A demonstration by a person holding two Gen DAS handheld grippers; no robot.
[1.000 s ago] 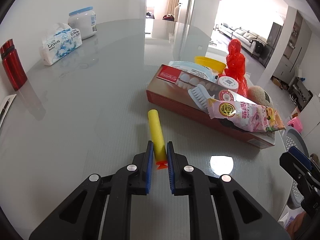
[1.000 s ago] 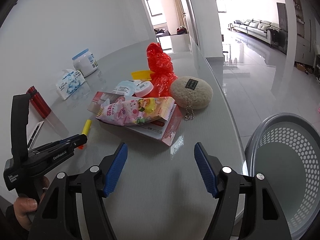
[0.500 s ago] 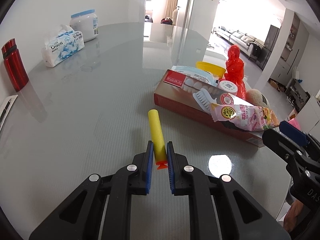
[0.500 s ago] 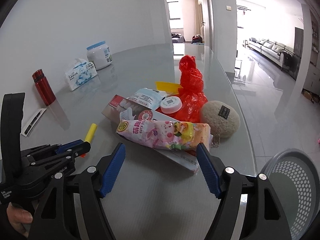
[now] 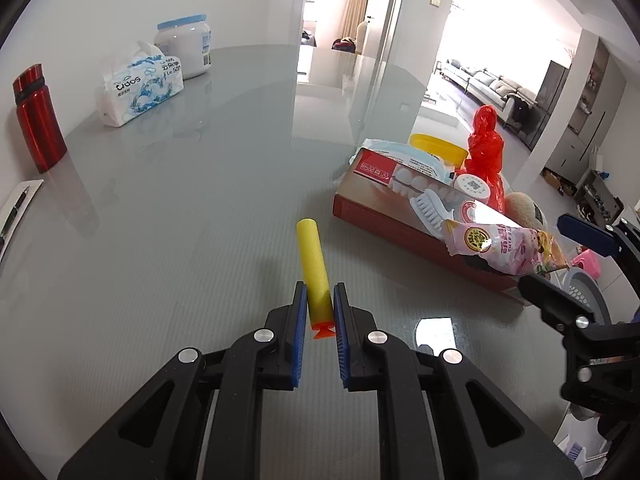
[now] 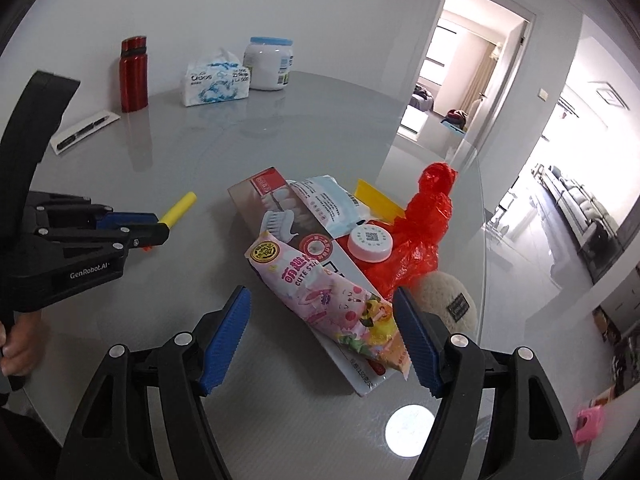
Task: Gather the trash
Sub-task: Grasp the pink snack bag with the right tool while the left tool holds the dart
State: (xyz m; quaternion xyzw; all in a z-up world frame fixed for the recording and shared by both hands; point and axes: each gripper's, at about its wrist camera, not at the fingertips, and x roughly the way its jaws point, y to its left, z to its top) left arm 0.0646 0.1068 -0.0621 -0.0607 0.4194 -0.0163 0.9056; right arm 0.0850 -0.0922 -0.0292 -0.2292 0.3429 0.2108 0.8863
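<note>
Your left gripper [image 5: 320, 312] is clamped on the yellow foam dart [image 5: 315, 268] near its orange tip, the rest of the dart sticking out ahead of the pads over the grey table [image 5: 180, 220]. Your right gripper [image 6: 322, 336] stands wide with nothing pinched; the near end of the pink snack packet [image 6: 324, 300] lies between its blue fingers [image 6: 226, 336], on top of the toothbrush box [image 6: 280, 204]. Ahead and to the right of that claw sit the white round lid [image 6: 370, 242], the red plastic bag [image 6: 424, 224] and the beige pouch [image 6: 452, 302], just beside its right finger.
</note>
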